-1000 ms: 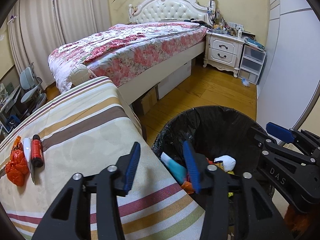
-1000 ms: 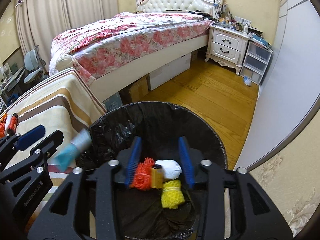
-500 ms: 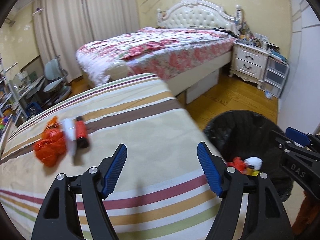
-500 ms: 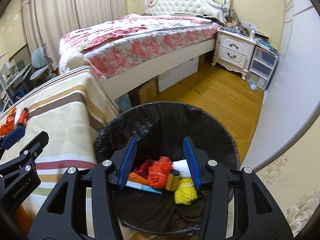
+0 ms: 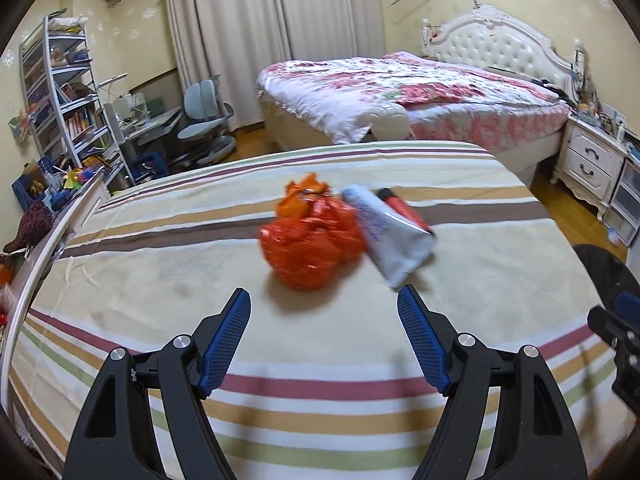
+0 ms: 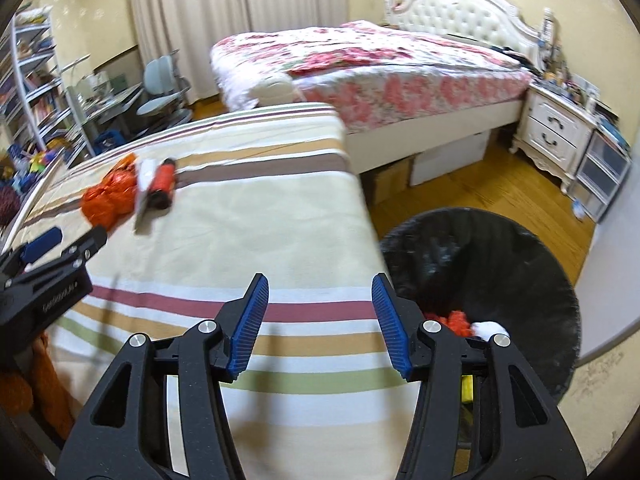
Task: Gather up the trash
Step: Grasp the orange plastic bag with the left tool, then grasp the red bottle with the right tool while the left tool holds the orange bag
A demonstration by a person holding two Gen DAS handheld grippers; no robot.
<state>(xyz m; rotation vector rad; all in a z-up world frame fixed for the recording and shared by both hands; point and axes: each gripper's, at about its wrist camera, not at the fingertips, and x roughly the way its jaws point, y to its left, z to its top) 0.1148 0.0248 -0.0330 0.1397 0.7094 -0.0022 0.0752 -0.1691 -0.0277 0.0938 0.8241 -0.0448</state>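
Both grippers have swung away from the black trash bin (image 6: pixel 520 264) and now hang over the striped bedspread (image 5: pixel 160 248). The left gripper (image 5: pixel 324 336) points at the remaining trash with its jaws opening and nothing between them. Just beyond its tips, toward the far edge of the spread, lies a crumpled orange wrapper (image 5: pixel 308 248). Touching the wrapper's right side is a white tube (image 5: pixel 384 236), and a small red bottle (image 5: pixel 404 208) lies against the tube's far side. The right gripper (image 6: pixel 320 320) hovers over the bedspread's right edge, its jaws also opening and empty. The bin stands on the wooden floor (image 6: pixel 492 192) just beside that edge, with red, white and yellow scraps at its bottom. Behind stands a bed with a floral cover (image 5: pixel 400 88).
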